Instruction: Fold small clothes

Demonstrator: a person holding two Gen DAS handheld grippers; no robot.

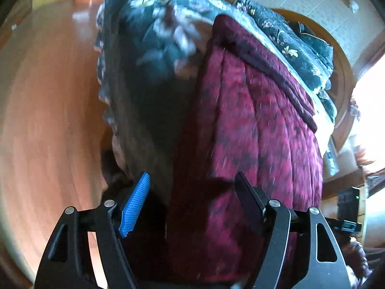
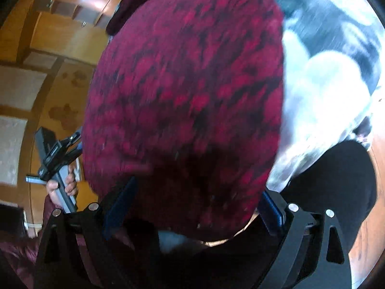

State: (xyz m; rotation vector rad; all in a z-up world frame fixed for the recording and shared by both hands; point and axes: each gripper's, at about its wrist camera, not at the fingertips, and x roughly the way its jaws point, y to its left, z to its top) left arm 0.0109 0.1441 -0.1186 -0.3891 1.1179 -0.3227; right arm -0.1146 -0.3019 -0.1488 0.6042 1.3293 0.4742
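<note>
Left wrist view: left gripper (image 1: 192, 192) jaws spread wide, the maroon quilted garment (image 1: 252, 125) hanging between them, dark floral fabric (image 1: 154, 48) beside it. Right wrist view: right gripper (image 2: 192, 204) also spread apart, maroon cloth filling the gap; a hand (image 2: 62, 187) grips the other tool's handle at left

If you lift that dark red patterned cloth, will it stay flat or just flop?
Probably flop: the dark red cloth already hangs in soft folds and ridges. It looks thick and fuzzy, so likely not slippery. Both fingers pairs stand wide apart around it, so bunching seems likely.
</note>
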